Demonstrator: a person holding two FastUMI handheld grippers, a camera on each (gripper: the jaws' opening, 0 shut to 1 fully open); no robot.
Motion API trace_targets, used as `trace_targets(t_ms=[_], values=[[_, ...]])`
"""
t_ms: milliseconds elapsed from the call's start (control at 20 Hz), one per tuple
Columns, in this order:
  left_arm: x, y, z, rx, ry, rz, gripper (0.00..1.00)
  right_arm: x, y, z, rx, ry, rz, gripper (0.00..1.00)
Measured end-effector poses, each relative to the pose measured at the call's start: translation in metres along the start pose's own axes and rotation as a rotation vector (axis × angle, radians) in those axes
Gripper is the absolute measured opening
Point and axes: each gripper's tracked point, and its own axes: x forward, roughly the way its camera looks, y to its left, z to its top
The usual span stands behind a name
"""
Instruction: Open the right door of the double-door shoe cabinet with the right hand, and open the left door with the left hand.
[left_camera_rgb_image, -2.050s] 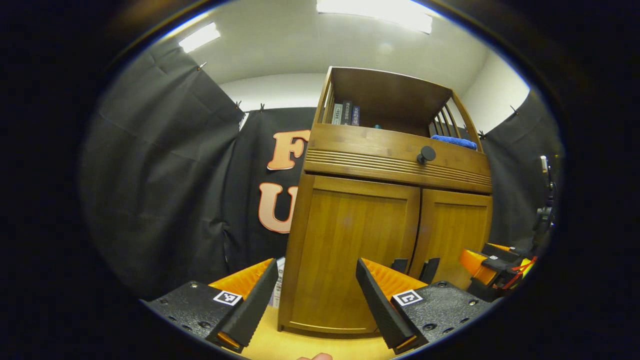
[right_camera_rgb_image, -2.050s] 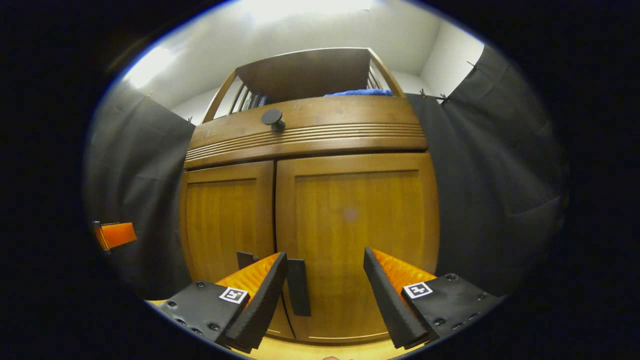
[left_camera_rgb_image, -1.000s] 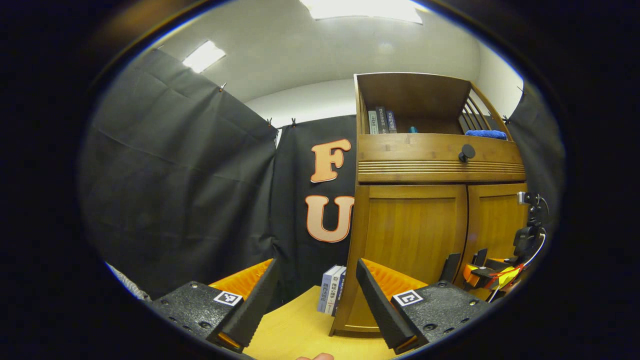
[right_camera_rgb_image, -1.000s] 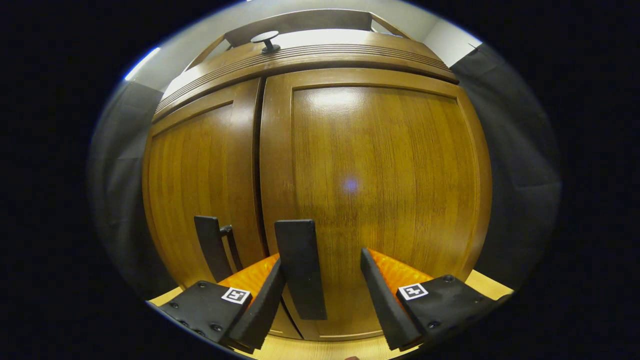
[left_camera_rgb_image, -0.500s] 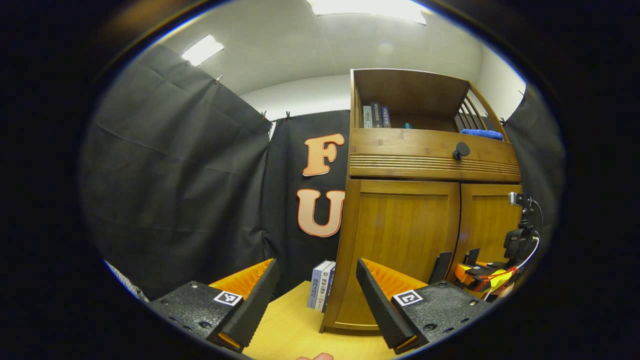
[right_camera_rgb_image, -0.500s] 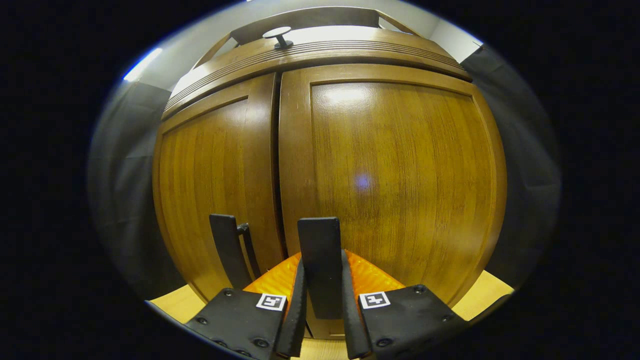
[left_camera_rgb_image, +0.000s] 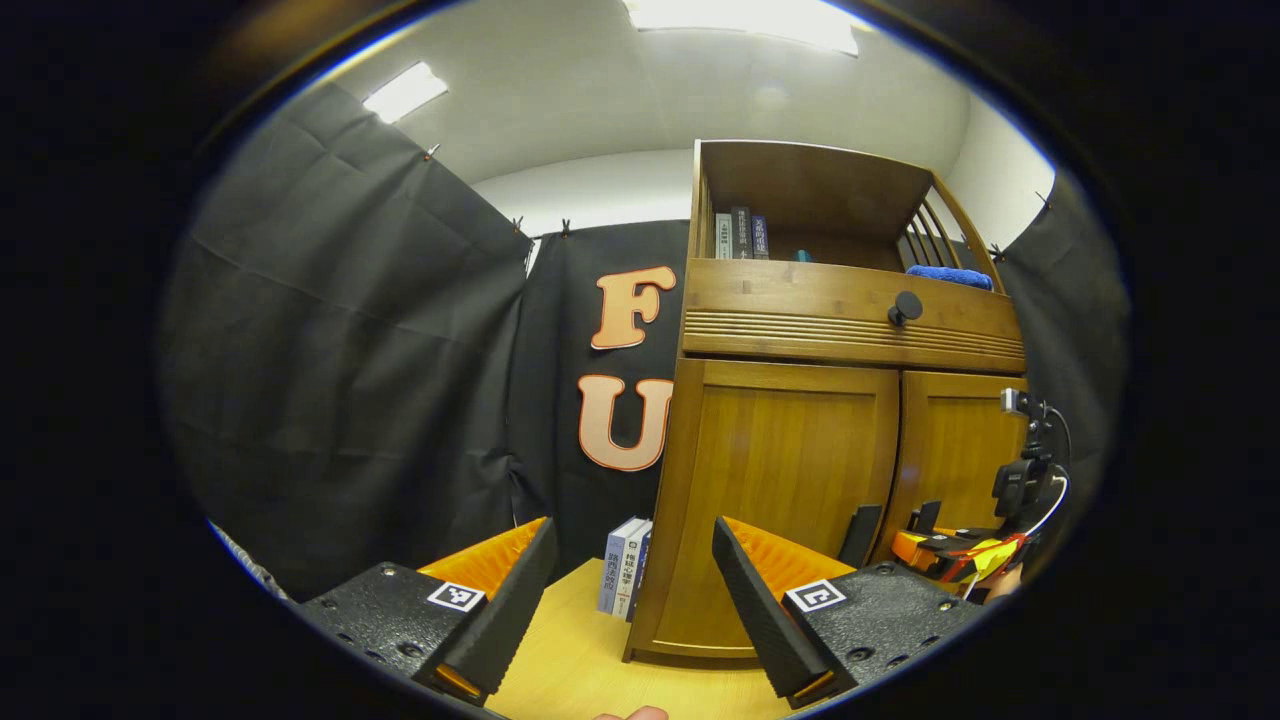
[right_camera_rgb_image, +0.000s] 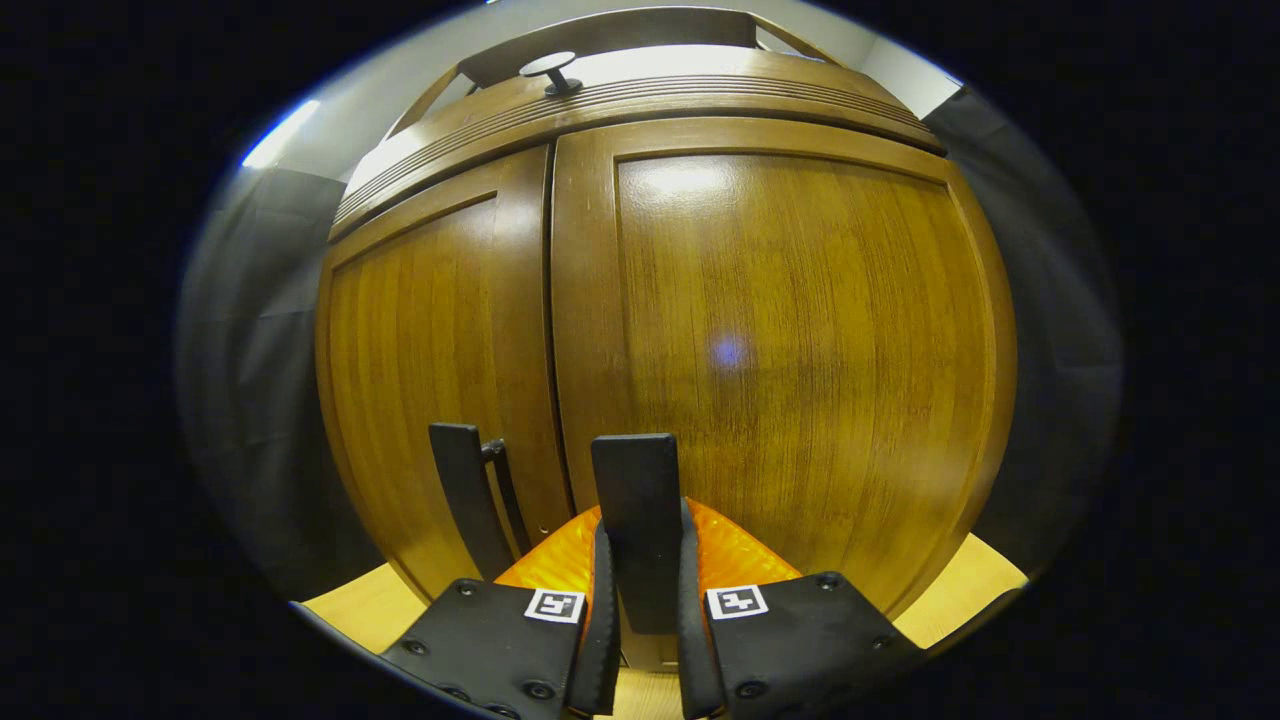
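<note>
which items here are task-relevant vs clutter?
Job: right tool shut on right door handle; right door; left door, its left door handle; left tool, open.

Clutter: shelf books, blue cloth, drawer knob, side books.

The right tool (right_camera_rgb_image: 640, 610) is clamped on the right door's handle (right_camera_rgb_image: 635, 520), hard against the cabinet front, with the left door's handle (right_camera_rgb_image: 465, 505) just beside it. The left tool (left_camera_rgb_image: 630, 600), fingers spread, hangs back over bare counter (left_camera_rgb_image: 570, 670). Books (left_camera_rgb_image: 625, 578) stand beside the cabinet's (left_camera_rgb_image: 790, 470) left flank, with the booth cloth close behind.
</note>
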Motion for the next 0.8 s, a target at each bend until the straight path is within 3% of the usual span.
trace_targets(t_ms=[50,100,150,300,450,500,550,800], values=[[0.000,0.000,0.000,-0.003,0.001,-0.002,0.92,-0.004,0.000,-0.001,0.003,0.002,0.016,0.31],[0.000,0.000,0.000,-0.004,0.003,-0.005,0.92,-0.010,0.001,-0.002,0.008,0.004,0.035,0.27],[-0.001,-0.002,-0.002,-0.006,0.007,-0.010,0.92,-0.015,0.002,-0.002,0.014,0.006,0.053,0.36],[0.000,-0.010,-0.008,-0.007,0.029,-0.035,0.92,-0.028,0.003,0.000,0.012,0.009,0.089,0.31],[-0.002,-0.019,-0.006,-0.010,0.022,-0.057,0.92,-0.048,-0.002,-0.001,0.010,0.012,0.091,0.27],[-0.002,-0.022,-0.005,-0.004,0.018,-0.062,0.95,-0.056,-0.004,0.000,0.011,0.011,0.089,0.27],[-0.003,-0.025,-0.005,0.004,0.015,-0.067,0.95,-0.061,-0.006,0.000,0.009,0.014,0.086,0.36],[-0.009,-0.046,-0.012,-0.015,0.036,-0.115,0.92,-0.090,-0.016,0.001,0.014,0.008,0.068,0.31]])
